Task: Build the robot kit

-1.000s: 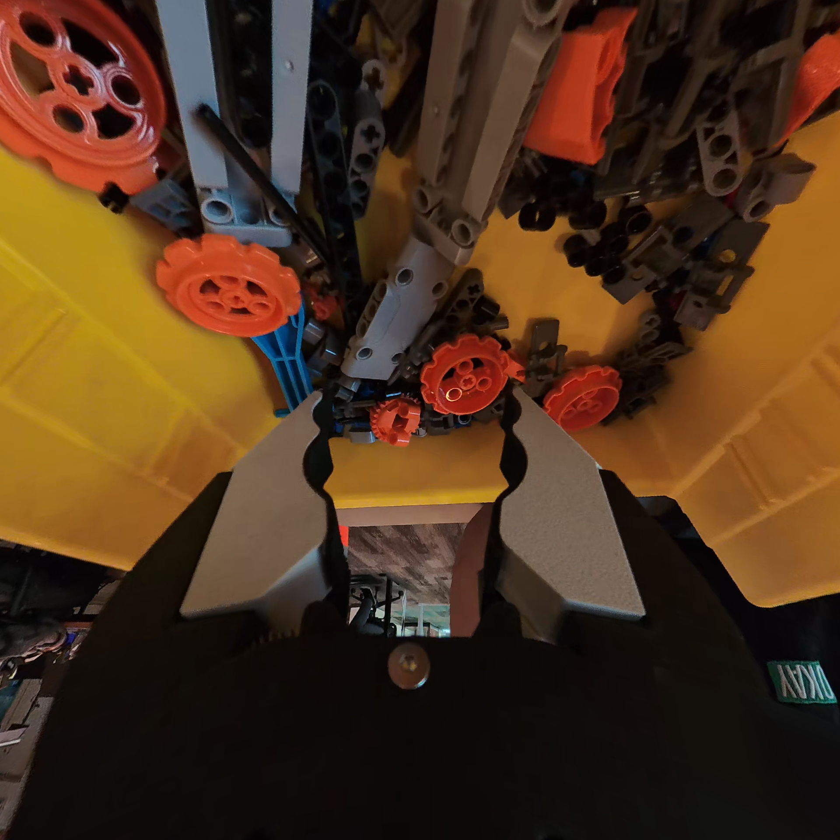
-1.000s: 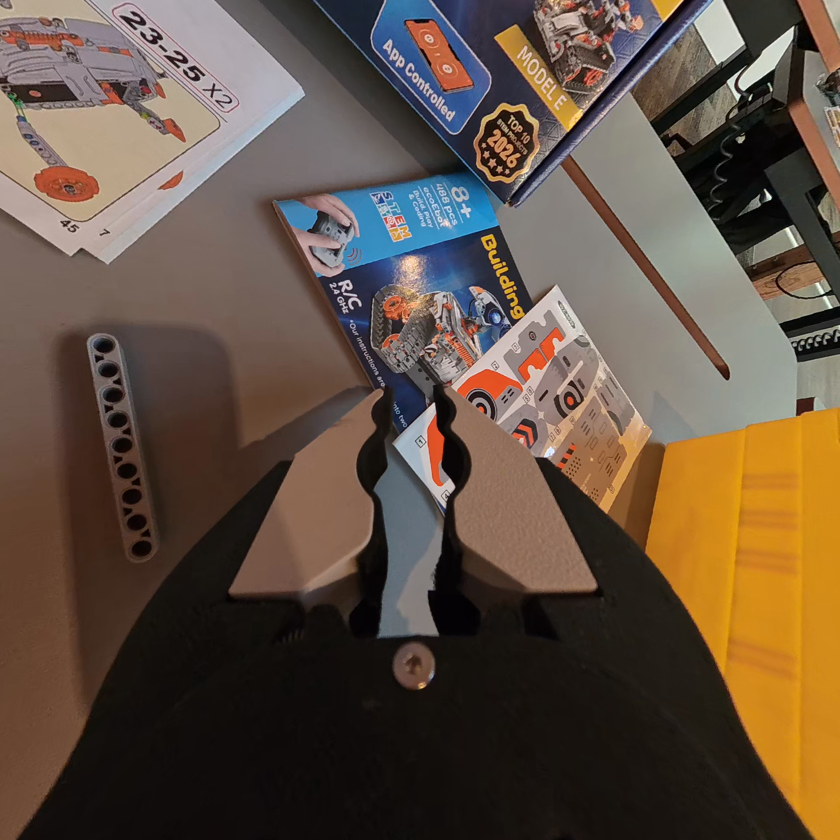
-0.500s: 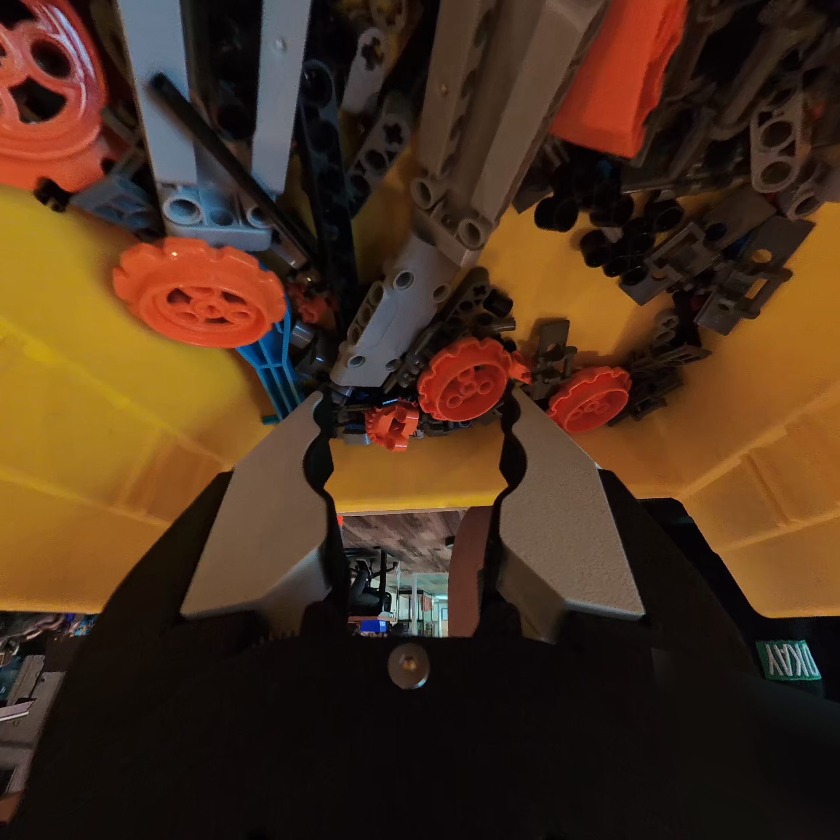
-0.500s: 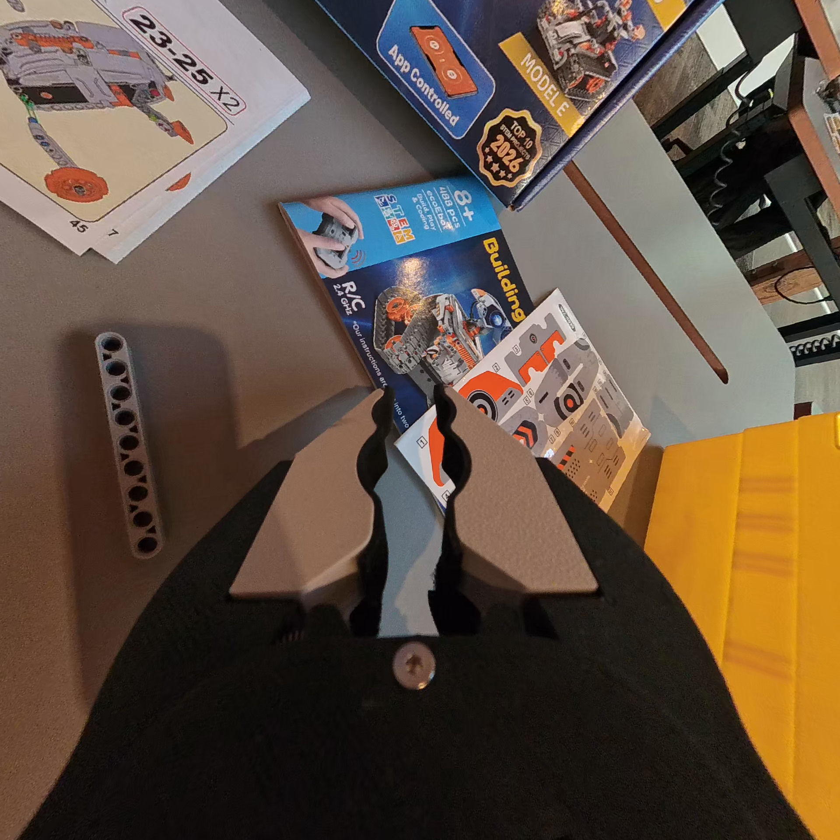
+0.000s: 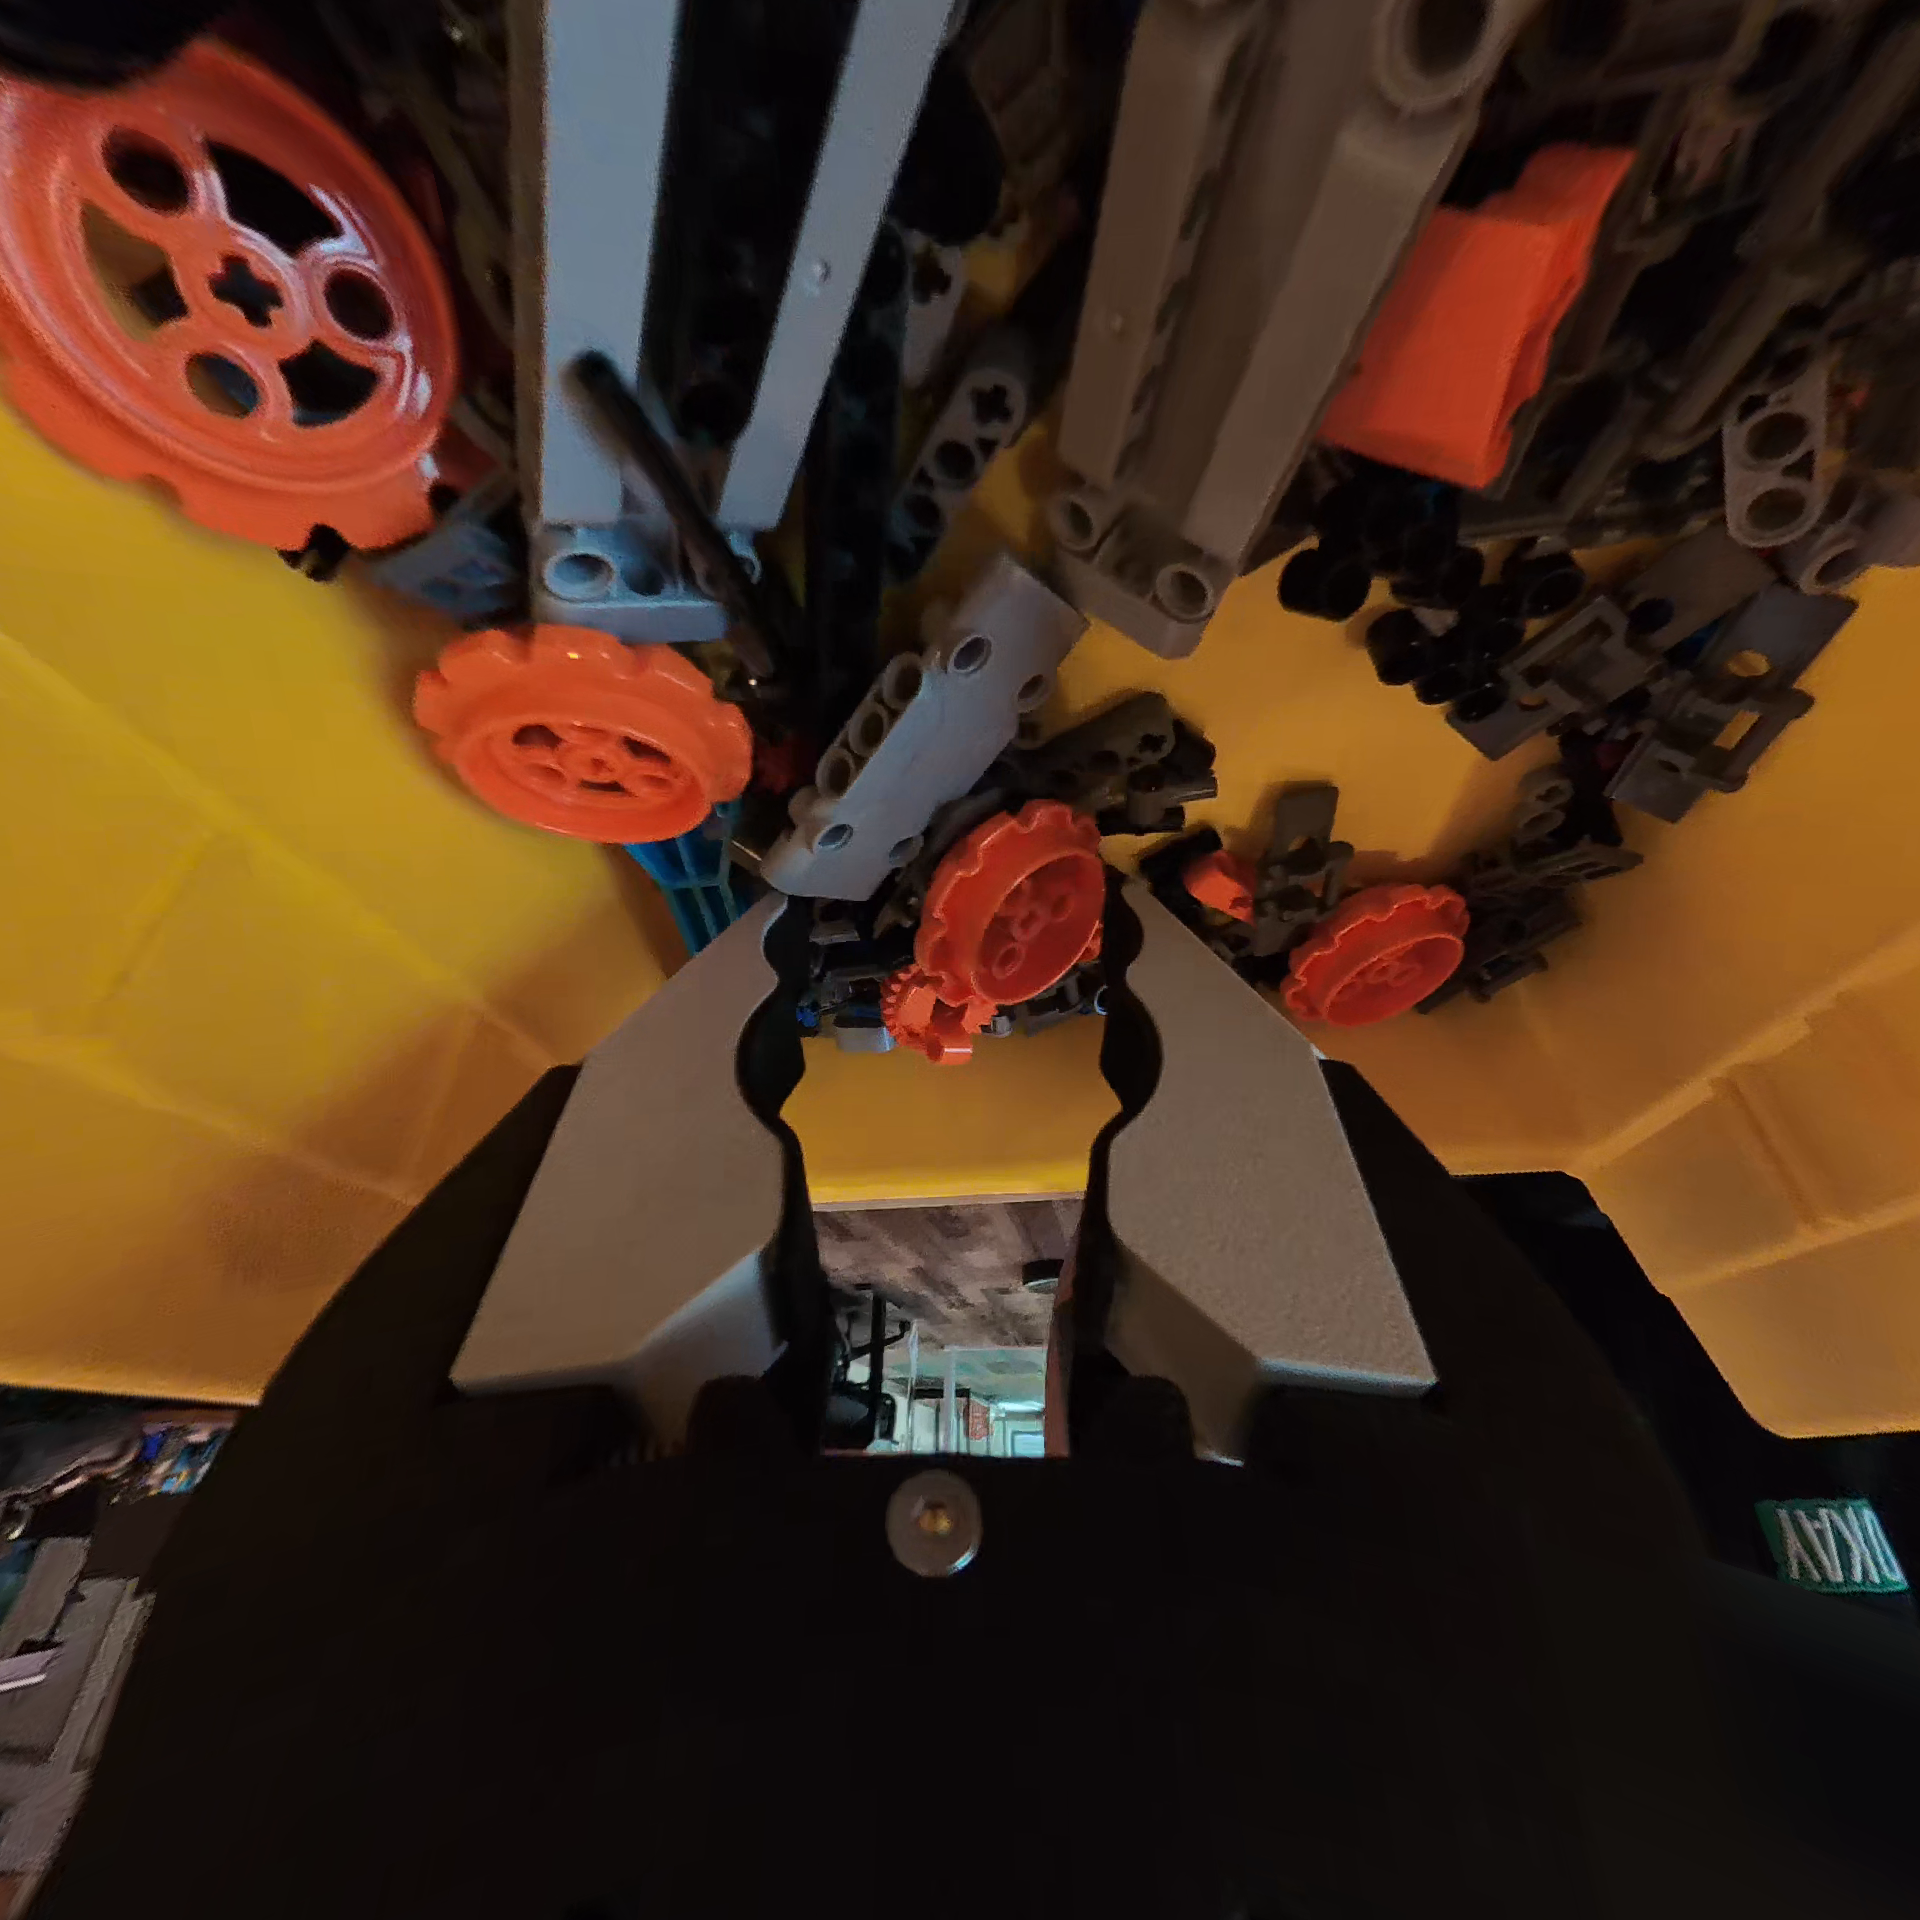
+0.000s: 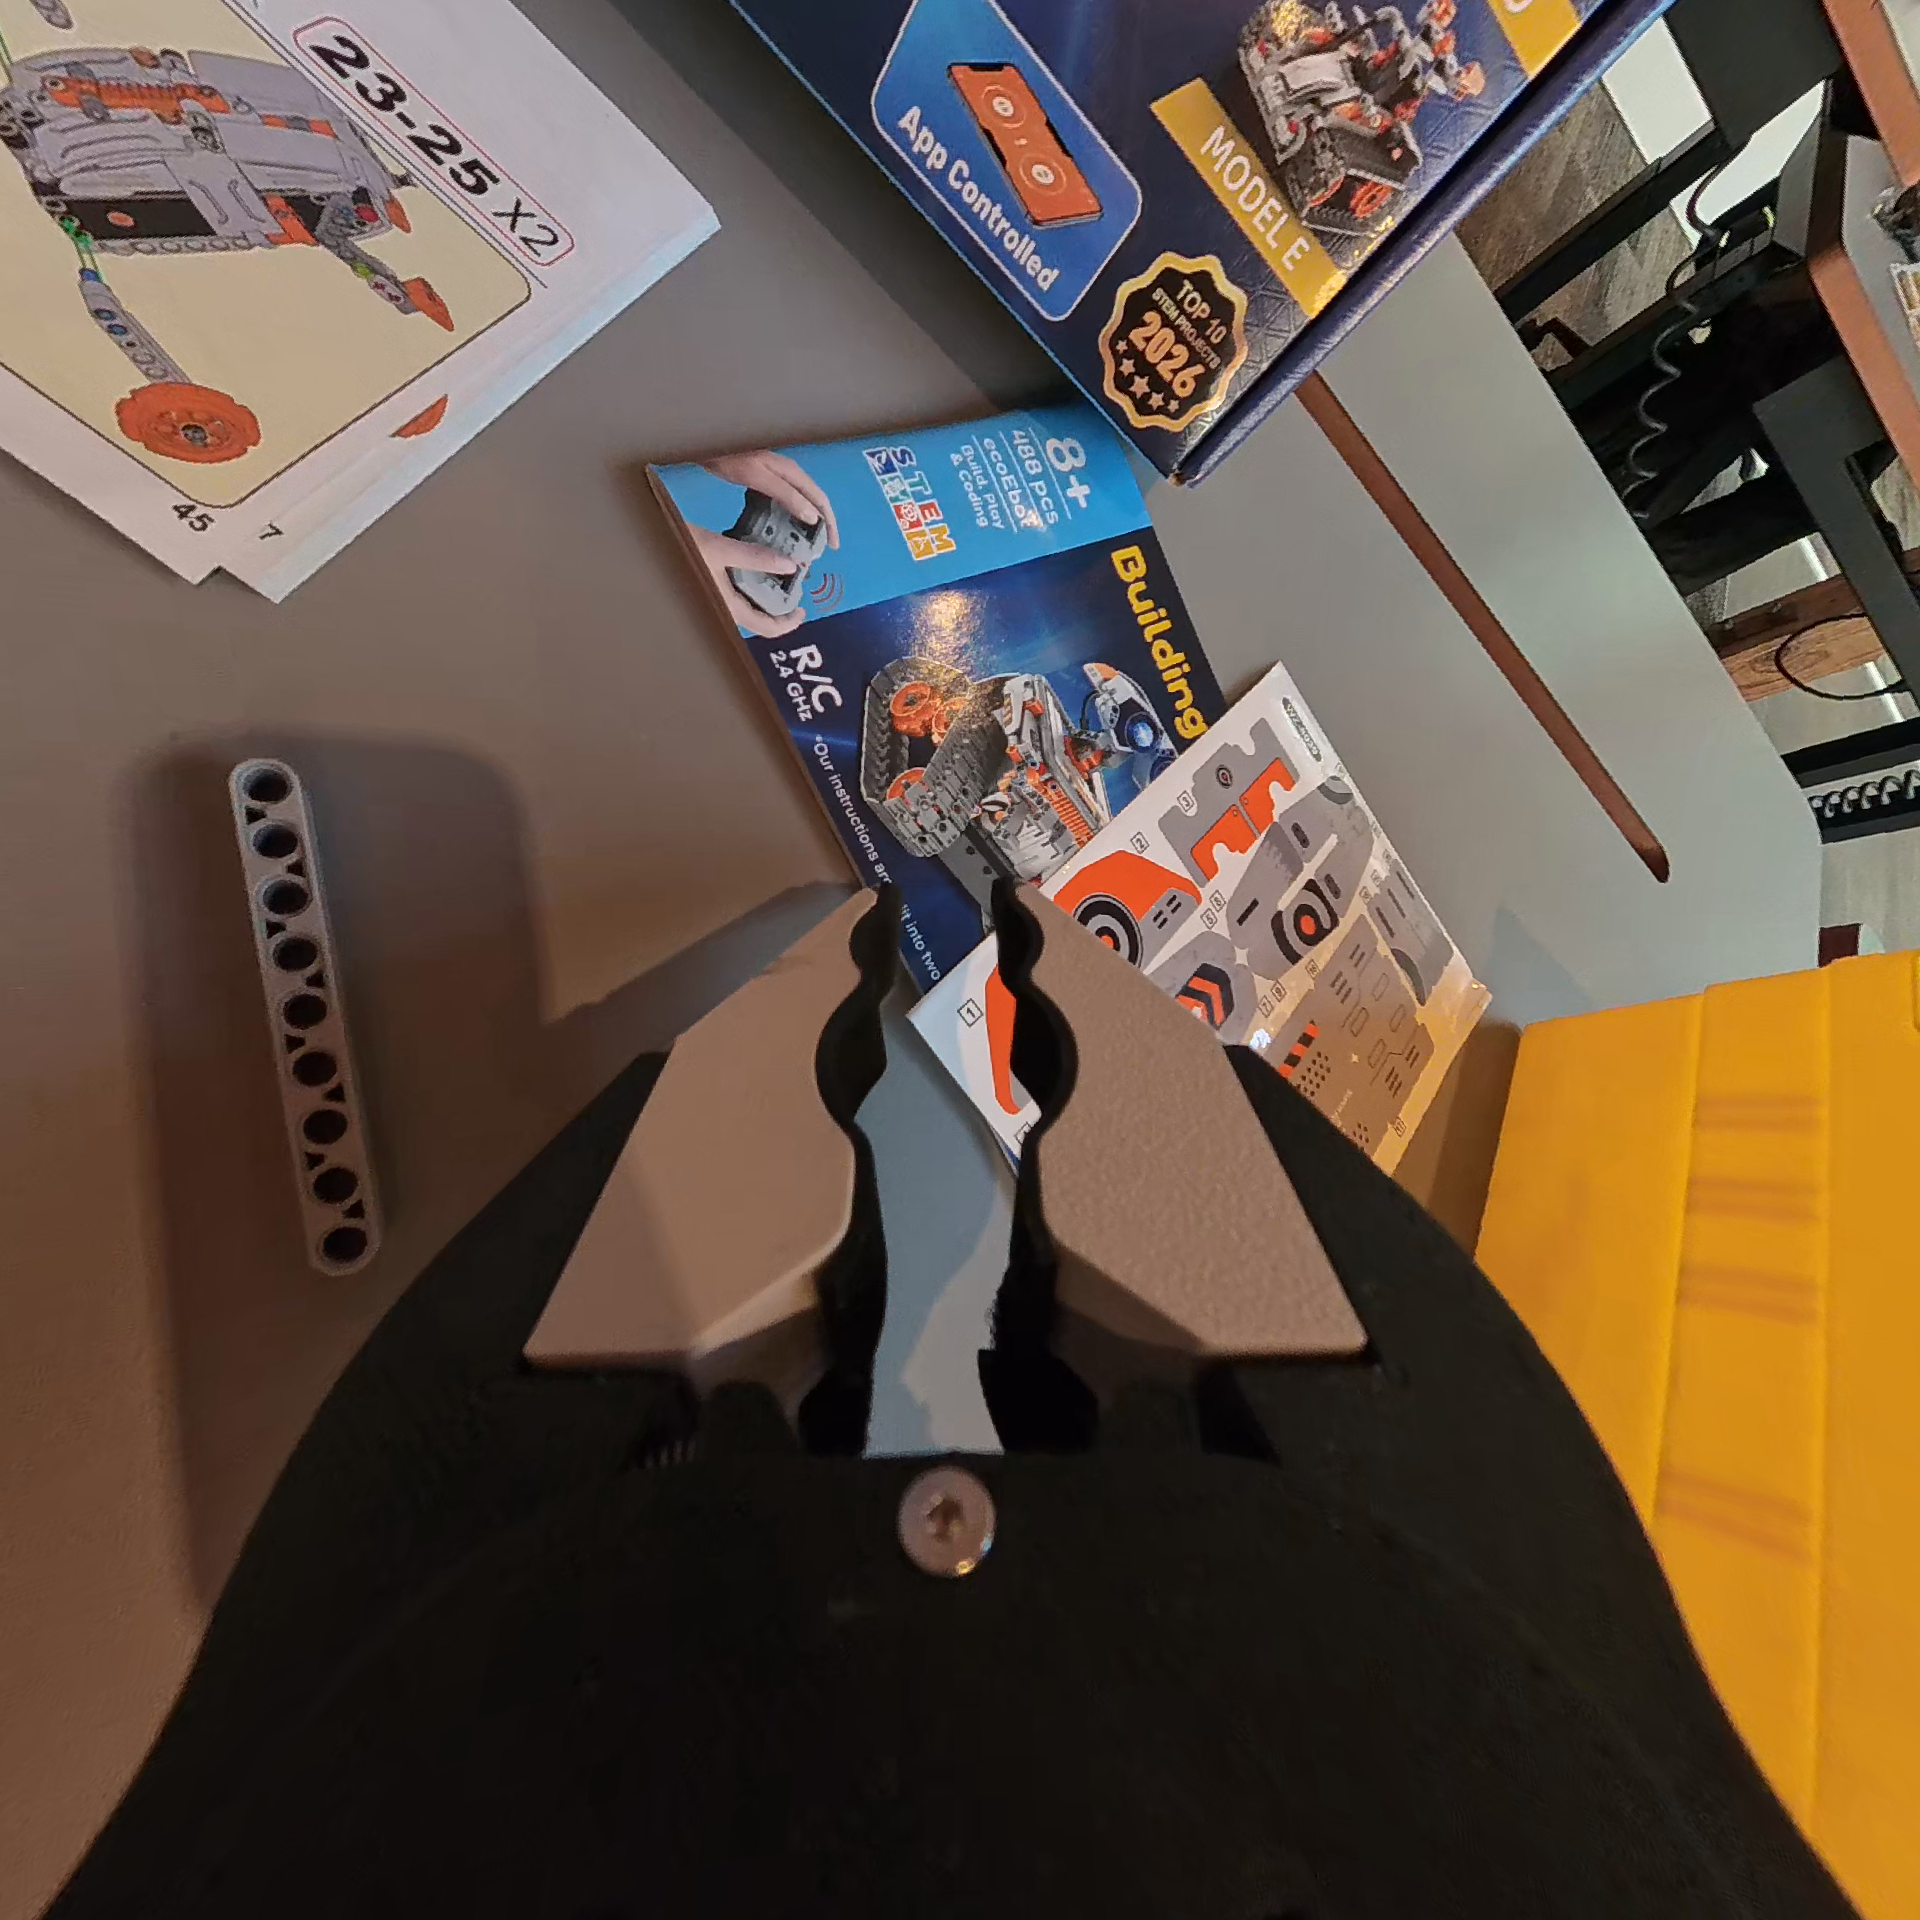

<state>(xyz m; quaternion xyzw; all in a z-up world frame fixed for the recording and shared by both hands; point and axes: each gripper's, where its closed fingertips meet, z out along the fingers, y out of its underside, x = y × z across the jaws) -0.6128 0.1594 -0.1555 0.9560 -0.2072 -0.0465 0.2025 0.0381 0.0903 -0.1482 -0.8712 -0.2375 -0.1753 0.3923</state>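
Orange wheel (image 5: 1010, 906) between left tongs (image 5: 948, 940)

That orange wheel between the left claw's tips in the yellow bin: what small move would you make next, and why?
Probably ease the left gripper a little farther forward, then close. Its jaws stand open on either side of the orange wheel, but only the tips reach it, and a small orange gear crowds in beside it.
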